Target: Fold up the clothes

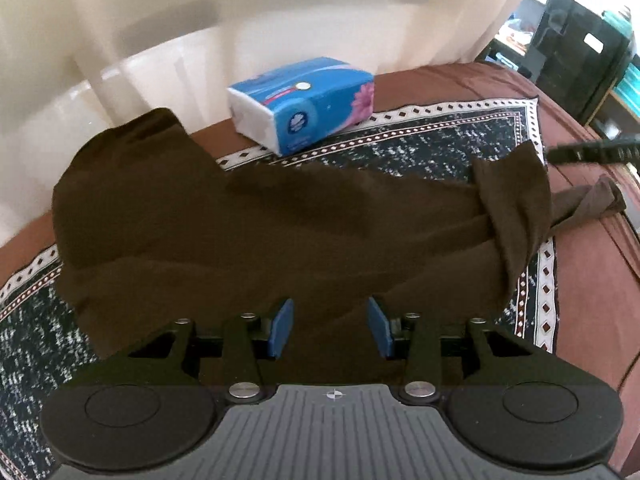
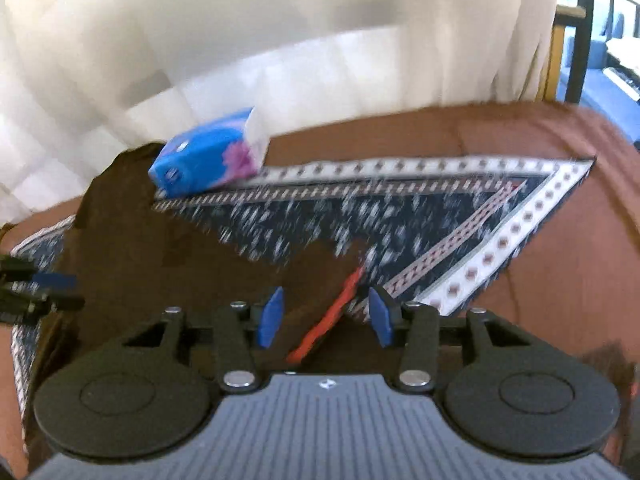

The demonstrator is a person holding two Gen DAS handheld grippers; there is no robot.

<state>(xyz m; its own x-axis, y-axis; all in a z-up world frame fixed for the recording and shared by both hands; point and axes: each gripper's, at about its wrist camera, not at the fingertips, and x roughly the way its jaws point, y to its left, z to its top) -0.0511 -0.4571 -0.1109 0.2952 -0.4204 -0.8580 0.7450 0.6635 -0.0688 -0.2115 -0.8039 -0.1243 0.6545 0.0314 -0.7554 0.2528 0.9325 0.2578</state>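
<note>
Apparently we were between folds: the brown garment (image 1: 256,216) lay rumpled on the patterned cloth (image 1: 440,148), both our left claw (image 1: 330,326) and right claw (image 2: 324,316) gaped empty, needing an edge to pinch.

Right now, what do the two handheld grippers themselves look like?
Both match: the left gripper and right gripper each have blue pads on black linkage arms with silver pivot bolts, two round black discs, and a grey ribbed body bearing a small white crosshair mark. No cables, hands or sleeves show.
</note>
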